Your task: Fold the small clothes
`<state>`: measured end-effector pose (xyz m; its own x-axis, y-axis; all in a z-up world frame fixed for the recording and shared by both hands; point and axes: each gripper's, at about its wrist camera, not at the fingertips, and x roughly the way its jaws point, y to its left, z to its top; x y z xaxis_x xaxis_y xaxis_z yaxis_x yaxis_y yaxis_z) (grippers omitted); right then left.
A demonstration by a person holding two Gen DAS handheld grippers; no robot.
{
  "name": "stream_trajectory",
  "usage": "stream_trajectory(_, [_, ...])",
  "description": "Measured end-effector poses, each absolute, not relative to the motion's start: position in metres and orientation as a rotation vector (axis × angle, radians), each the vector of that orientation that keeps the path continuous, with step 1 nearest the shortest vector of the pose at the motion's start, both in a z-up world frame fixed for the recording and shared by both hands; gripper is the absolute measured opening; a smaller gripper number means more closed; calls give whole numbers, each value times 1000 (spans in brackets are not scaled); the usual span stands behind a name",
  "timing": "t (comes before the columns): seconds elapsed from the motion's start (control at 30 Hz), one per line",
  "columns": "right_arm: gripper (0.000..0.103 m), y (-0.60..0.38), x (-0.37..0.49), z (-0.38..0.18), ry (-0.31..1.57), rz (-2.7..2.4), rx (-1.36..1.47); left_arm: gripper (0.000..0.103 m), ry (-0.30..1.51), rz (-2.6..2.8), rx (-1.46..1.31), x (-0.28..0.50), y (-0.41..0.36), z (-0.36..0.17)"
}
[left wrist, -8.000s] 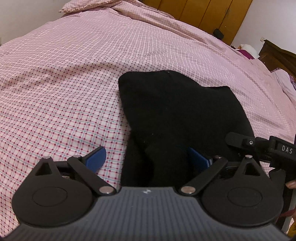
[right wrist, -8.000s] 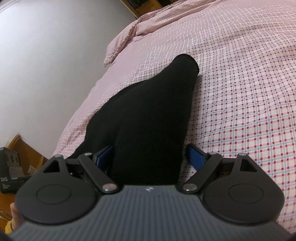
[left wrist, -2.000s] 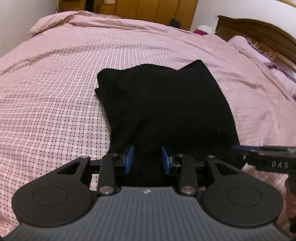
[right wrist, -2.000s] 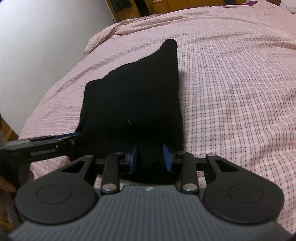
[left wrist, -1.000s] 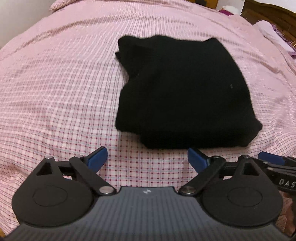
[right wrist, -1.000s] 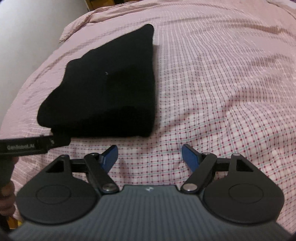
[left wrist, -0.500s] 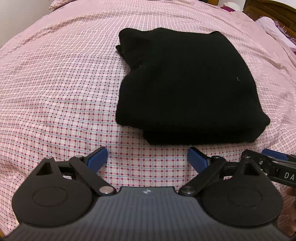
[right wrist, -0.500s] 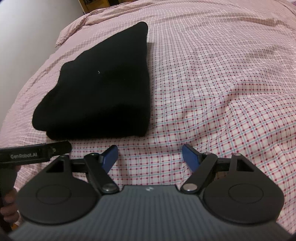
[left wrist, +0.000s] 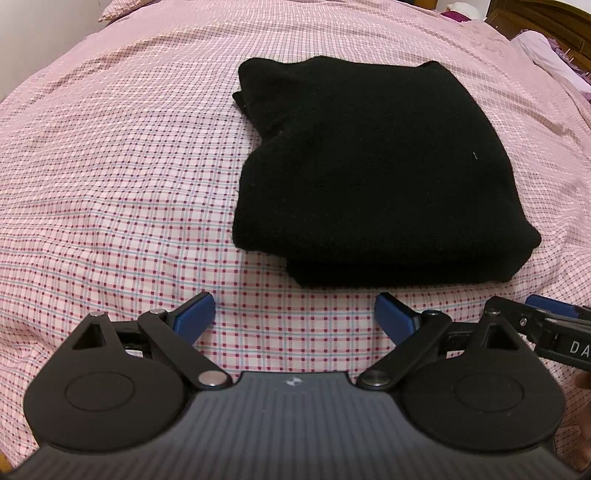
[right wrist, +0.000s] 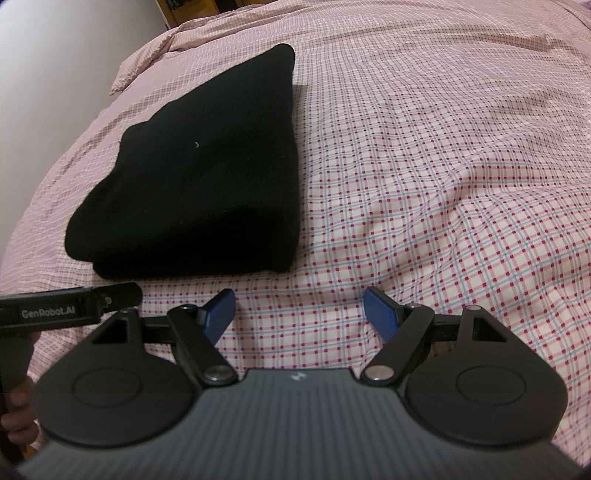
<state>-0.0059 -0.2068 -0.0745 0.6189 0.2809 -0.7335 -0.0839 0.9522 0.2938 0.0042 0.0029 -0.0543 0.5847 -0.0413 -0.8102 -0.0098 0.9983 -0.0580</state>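
Note:
A black garment lies folded into a thick, roughly square stack on the pink checked bedspread. My left gripper hovers just short of its near edge, open, with only bedspread between the blue pads. In the right wrist view the same black garment lies up and to the left. My right gripper is open over bare bedspread beside the stack's near right corner. Neither gripper touches the cloth.
The bedspread stretches wide to the right, with soft wrinkles. A white wall runs along the bed's left side. A dark wooden headboard and a pale pillow sit at the far right. The other gripper's black tip pokes in beside mine.
Two seconds ago both grippers were shut on the garment's near edge; they have since let go and pulled back. Over the last second both stay open, and the view has hardly shifted.

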Motion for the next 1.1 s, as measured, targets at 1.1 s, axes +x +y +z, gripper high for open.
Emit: stream_trajectory(1.1, [78,-206,-5,-75,883,210,237,96,939,-32,-41,3,2,-52])
